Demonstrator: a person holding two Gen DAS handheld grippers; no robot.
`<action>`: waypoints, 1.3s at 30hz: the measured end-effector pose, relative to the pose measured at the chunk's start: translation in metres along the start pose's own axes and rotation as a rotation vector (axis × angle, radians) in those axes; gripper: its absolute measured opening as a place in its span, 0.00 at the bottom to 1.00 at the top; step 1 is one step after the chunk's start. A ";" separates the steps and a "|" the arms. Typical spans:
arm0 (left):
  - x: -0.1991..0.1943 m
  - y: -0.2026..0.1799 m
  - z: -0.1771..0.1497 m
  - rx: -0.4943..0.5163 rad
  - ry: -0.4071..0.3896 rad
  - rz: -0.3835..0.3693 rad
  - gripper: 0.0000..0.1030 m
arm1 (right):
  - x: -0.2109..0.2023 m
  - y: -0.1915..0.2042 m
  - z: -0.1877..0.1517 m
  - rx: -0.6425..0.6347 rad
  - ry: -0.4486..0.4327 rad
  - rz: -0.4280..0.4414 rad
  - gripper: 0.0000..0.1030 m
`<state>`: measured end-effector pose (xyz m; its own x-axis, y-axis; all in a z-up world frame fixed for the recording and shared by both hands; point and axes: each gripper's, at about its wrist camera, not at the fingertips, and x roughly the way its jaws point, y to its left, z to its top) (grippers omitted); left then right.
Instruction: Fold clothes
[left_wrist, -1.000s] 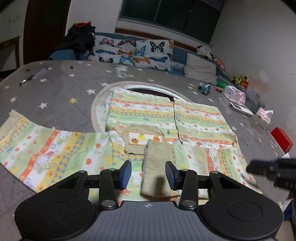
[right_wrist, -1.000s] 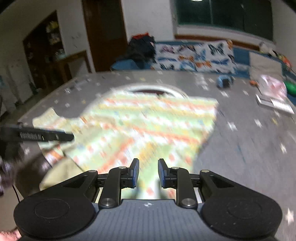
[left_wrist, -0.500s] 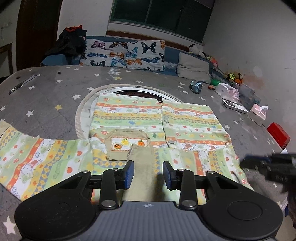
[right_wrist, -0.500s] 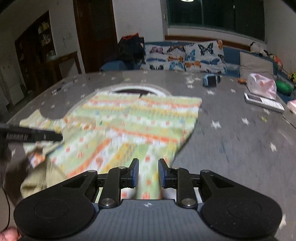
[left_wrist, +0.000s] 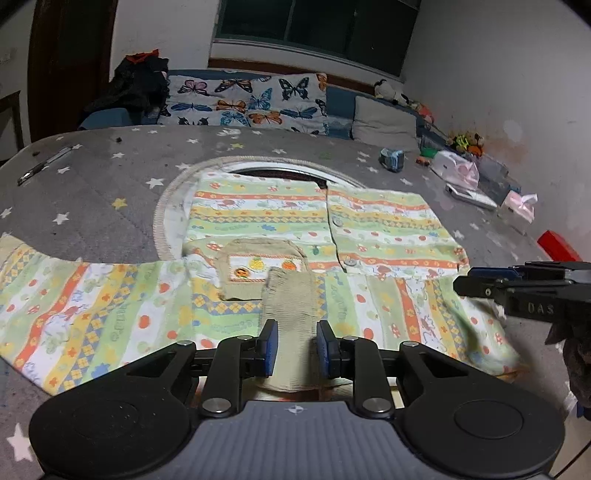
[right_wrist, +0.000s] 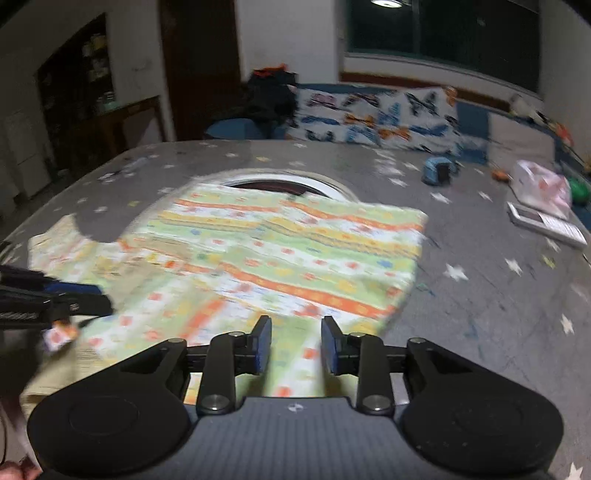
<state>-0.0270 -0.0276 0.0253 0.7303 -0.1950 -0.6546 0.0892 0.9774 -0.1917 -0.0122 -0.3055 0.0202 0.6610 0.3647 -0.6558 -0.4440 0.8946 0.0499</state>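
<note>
A striped shirt (left_wrist: 280, 221) lies flat on a starry mat (left_wrist: 92, 192), its beige cuff (left_wrist: 291, 314) between the left gripper (left_wrist: 294, 345)'s closing, not yet pinching jaws, while the right gripper (right_wrist: 295, 343), just opening, straddles the hem, so the fold seems starting and next needs firm grips.

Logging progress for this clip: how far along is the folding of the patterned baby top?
Early stage. Done: the patterned top lies spread on the star-print cover, one sleeve folded across with its tan cuff near the front. In hand: the left gripper straddles that cuff, jaws closing; the right gripper, jaws just opening, sits over fabric. Left: the other sleeve lies extended, body unfolded.
</note>
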 end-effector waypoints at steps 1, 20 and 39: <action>-0.003 0.003 0.001 -0.009 -0.005 0.010 0.24 | -0.002 0.009 0.002 -0.026 -0.005 0.022 0.30; -0.054 0.139 0.000 -0.315 -0.099 0.383 0.33 | 0.020 0.105 -0.002 -0.256 0.020 0.199 0.34; -0.037 0.215 0.008 -0.452 -0.121 0.585 0.25 | 0.008 0.099 -0.005 -0.198 0.006 0.194 0.37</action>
<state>-0.0291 0.1899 0.0141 0.6450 0.3818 -0.6620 -0.6045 0.7849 -0.1364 -0.0538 -0.2155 0.0160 0.5488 0.5221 -0.6529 -0.6718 0.7403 0.0273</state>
